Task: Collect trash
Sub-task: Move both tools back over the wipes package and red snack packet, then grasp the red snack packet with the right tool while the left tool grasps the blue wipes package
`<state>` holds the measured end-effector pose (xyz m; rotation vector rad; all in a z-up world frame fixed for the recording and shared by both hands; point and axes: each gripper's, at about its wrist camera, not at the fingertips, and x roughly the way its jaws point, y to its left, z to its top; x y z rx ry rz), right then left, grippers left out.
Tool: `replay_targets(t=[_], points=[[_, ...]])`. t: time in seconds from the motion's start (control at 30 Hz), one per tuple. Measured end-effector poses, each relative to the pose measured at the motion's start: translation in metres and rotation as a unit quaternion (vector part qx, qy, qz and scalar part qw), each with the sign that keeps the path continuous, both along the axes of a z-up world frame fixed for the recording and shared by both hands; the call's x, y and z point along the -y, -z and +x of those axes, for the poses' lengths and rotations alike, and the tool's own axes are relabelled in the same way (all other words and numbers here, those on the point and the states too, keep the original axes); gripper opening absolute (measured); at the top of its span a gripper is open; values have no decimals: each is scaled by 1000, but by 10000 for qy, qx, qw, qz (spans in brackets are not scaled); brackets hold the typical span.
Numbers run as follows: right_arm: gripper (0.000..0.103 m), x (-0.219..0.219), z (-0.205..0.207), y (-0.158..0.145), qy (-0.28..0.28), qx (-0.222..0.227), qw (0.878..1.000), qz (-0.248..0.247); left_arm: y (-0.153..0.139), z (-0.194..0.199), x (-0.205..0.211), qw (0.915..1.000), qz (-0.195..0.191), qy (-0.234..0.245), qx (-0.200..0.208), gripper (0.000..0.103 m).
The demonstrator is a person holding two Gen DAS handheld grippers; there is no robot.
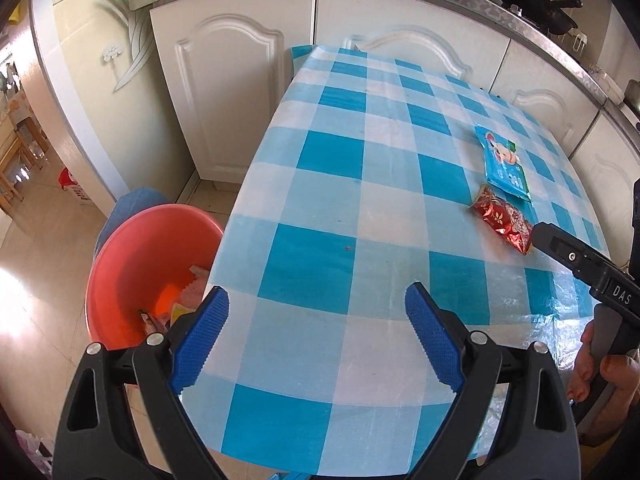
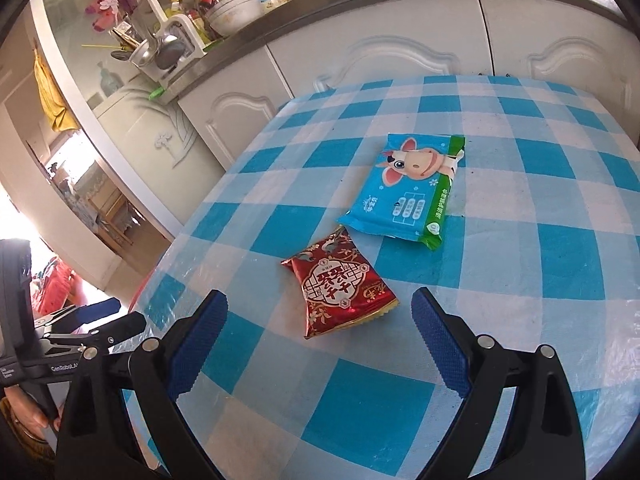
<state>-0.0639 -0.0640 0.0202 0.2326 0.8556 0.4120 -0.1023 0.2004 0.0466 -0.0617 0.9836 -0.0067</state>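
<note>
A red snack wrapper point(image 2: 338, 288) lies flat on the blue-and-white checked table point(image 2: 500, 280), and a blue wet-wipe pack point(image 2: 410, 192) lies just beyond it. My right gripper point(image 2: 320, 306) is open, its blue pads either side of the wrapper's near end and apart from it. In the left wrist view both items show at the right: the red wrapper point(image 1: 502, 220) and the blue pack point(image 1: 504, 164). My left gripper point(image 1: 316, 300) is open and empty over the table's left edge. Beside that edge, an orange basin point(image 1: 132, 256) below table height holds several wrappers.
White cabinet doors point(image 1: 224, 92) under a steel counter stand behind the table. A black pan point(image 1: 532, 0) sits on the stove at the back right. A dish rack with bowls and utensils point(image 2: 188, 28) stands on the counter. A hand point(image 1: 592, 364) grips the right tool's handle.
</note>
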Motion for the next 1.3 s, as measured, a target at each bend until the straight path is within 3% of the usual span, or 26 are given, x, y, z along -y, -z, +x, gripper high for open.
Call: replay_targets(t=[0.1,0.17,0.23,0.47,0.5,0.57,0.73,0.87,1.07,1.3], points=[[92,-2,6,3,6,-24,9996,-278,1,2,1,10000,23,-13,-34,90],[79,-3,10,4,-70,-83,9994,-337,1,3,1,10000,31,-21,-31,90],[77,-6,14,6,-112,-118,9988,-471,1,5,1,10000,48,-43,-40,90],[76,-16,16,8,-242,-44,9967,-780,1,11,4,9999,79,-39,-83,90],[73,-19,15,8,-283,-13,9959,-855,1,12,5,9999,89,-27,-87,90],[56,-26,14,8,-292,64,9931,-1135,1,14,8,9999,98,-1,-84,90],[52,-30,10,9,-322,163,9899,-1369,-2,19,18,9999,125,78,-56,90],[50,-24,9,9,-310,137,9919,-1221,-5,24,27,9998,100,161,-10,90],[49,6,6,-5,-164,178,9984,-505,-11,33,44,9995,22,318,86,90],[49,72,5,-21,642,339,9973,138,-17,53,84,9973,-25,675,272,90]])
